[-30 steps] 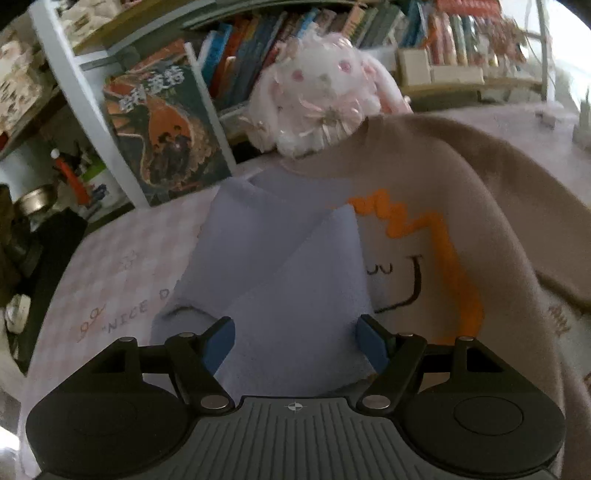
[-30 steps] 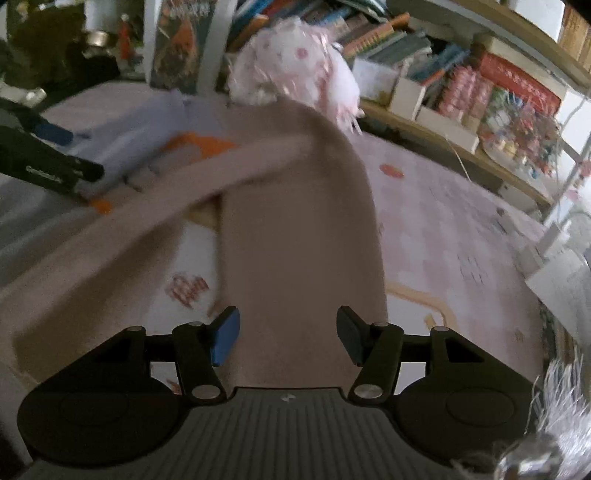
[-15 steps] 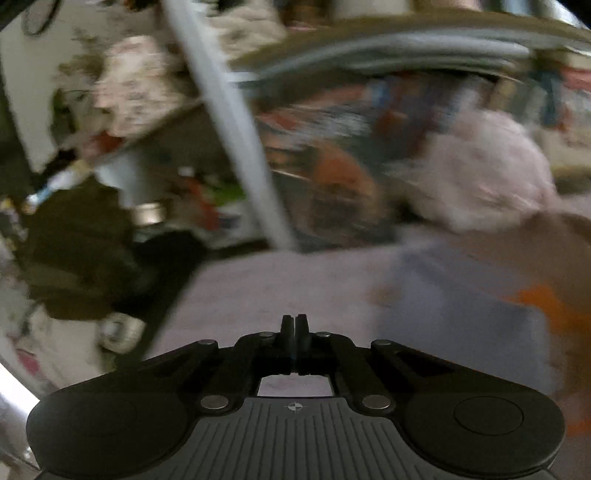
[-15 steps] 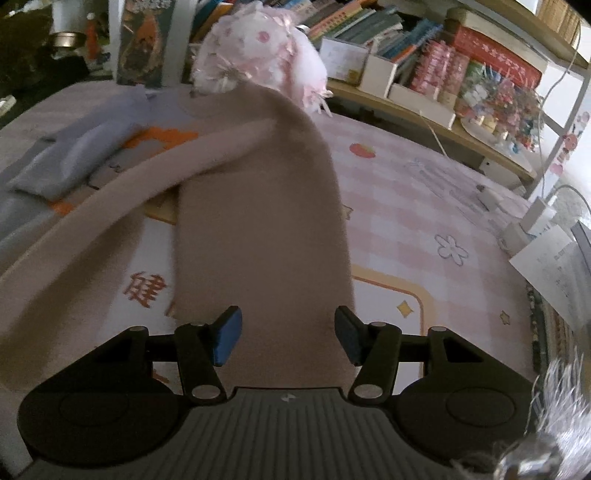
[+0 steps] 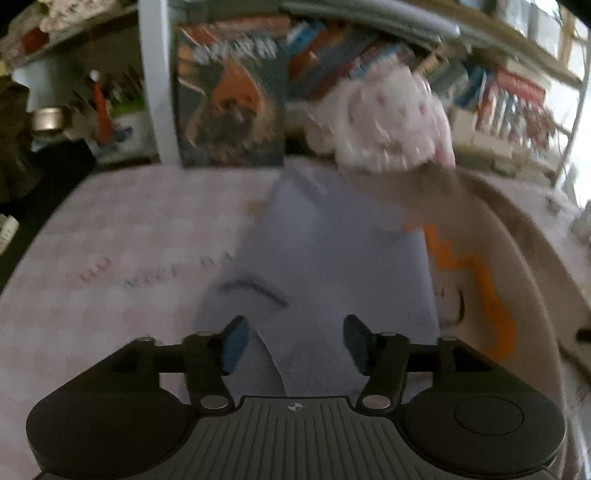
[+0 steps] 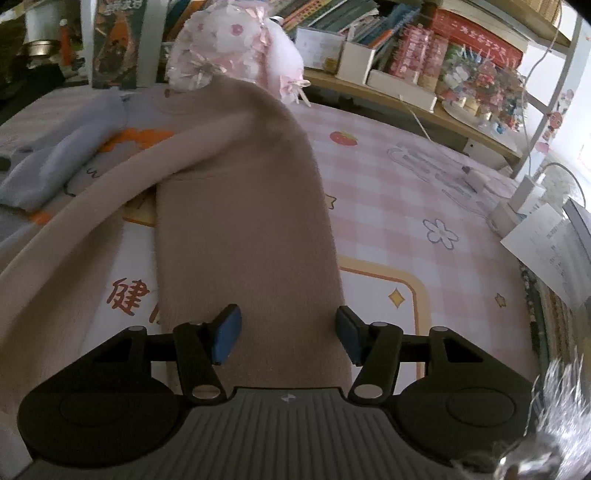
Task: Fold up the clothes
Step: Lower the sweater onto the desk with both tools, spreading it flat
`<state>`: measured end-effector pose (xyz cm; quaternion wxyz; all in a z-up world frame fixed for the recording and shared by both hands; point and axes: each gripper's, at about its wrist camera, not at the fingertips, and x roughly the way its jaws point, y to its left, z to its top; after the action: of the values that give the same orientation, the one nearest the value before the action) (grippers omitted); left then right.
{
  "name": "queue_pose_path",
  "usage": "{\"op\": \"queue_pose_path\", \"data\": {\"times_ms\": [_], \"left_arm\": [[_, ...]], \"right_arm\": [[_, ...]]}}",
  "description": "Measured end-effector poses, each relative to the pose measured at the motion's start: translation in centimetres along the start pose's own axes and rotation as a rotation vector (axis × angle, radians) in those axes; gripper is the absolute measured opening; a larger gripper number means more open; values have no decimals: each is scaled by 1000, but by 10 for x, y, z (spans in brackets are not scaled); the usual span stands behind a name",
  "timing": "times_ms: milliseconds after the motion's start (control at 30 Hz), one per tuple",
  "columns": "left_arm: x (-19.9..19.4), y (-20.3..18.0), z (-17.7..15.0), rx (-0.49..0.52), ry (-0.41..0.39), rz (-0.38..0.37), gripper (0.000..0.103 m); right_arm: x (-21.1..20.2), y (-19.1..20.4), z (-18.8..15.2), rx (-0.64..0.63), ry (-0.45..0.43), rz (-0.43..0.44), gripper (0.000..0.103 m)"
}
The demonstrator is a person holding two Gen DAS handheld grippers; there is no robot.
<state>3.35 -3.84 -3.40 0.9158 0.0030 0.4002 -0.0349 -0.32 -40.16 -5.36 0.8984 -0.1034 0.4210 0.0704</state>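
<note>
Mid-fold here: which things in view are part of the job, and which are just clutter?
Job: beige sweater, its lavender sleeve, left gripper and right gripper, both with jaws open.

Lying about: plush toy, books, standing book, charger.

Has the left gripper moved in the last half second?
Yes. The left gripper has swung back right and down: the white shelf post sits further left in its view, and the lavender sleeve fills the middle. Its fingers, shut then, are open.
</note>
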Motion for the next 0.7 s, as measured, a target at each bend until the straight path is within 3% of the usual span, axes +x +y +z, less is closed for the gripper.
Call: {"op": "queue_pose_path", "data": {"times_ms": [100,167,200,233,300,400,467,533,700], "left_arm": [[16,2,-6,-19,53,-6,62],[17,5,-10,-57,31,-12,59],[16,5,-12,-57,22,-19,44],[15,6,-12,-55,16,-31,20],[9,15,-11,-95,20,-74,6],[-16,39,0,-96,-81,-76,6],[-33,70,13,-107,-153,-34,6],[-47,117,30,-139,-216,54,6],[-50,203,63,-113,-251,279,6]], "right_arm": [[0,6,1,4,5,-38,55],[0,11,1,8,9,-69,55],[0,13,1,17,11,-84,55],[0,14,1,26,12,-96,55],[0,17,0,40,16,-122,55],[1,22,1,49,22,-158,55],[2,25,2,51,27,-177,55],[3,28,3,50,33,-196,55],[4,36,6,49,50,-243,55]]}}
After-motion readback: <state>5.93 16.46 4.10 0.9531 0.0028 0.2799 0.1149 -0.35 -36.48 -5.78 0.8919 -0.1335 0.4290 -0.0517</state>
